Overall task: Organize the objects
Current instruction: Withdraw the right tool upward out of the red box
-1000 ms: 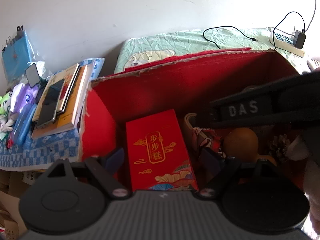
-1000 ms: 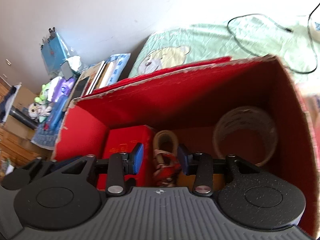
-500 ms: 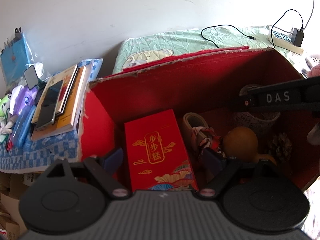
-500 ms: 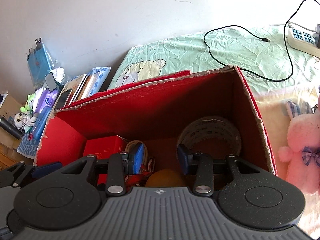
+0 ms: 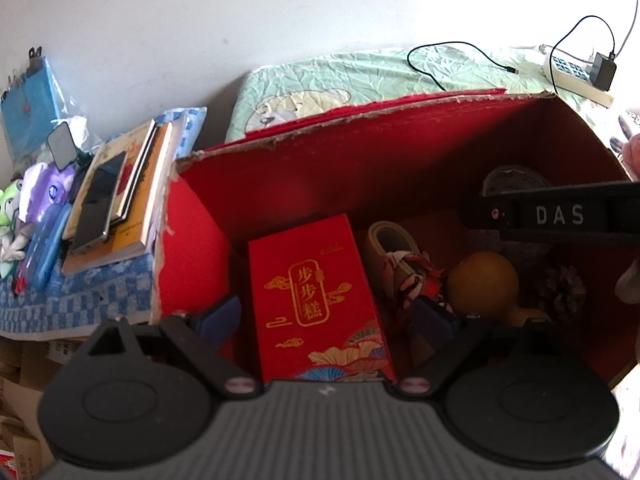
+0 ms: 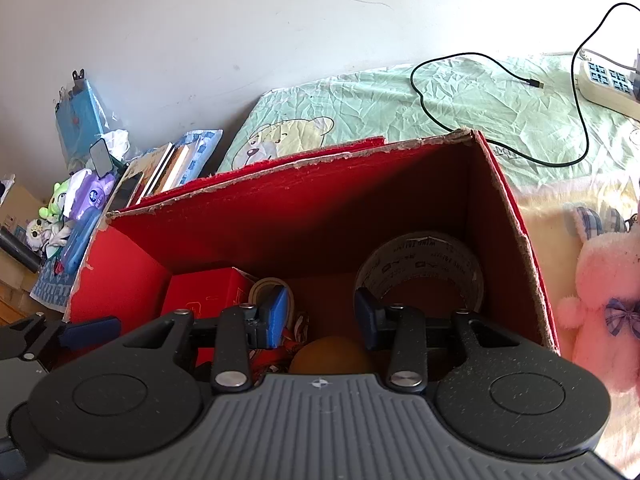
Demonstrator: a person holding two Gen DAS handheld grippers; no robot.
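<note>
Right gripper (image 6: pixel 320 316), jaws apart and empty, hangs over the box (image 6: pixel 280 216) nearest the gourd (image 6: pixel 332 354) at 6 o'clock; left gripper (image 5: pixel 326 316) likewise apart.

Counted inside one red carton (image 5: pixel 400 168): one red gift box (image 5: pixel 316 300), one small shoe (image 5: pixel 396 256), one gourd (image 5: pixel 482 284), one pine cone (image 5: pixel 560 292), one tape roll (image 6: pixel 420 268). One plush rabbit (image 6: pixel 604 296) is noted right.

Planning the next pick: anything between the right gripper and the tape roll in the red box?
Nothing visible. The right gripper is open above the red box, and the tape roll sits just ahead against the right wall; the gourd lies below the fingers.
</note>
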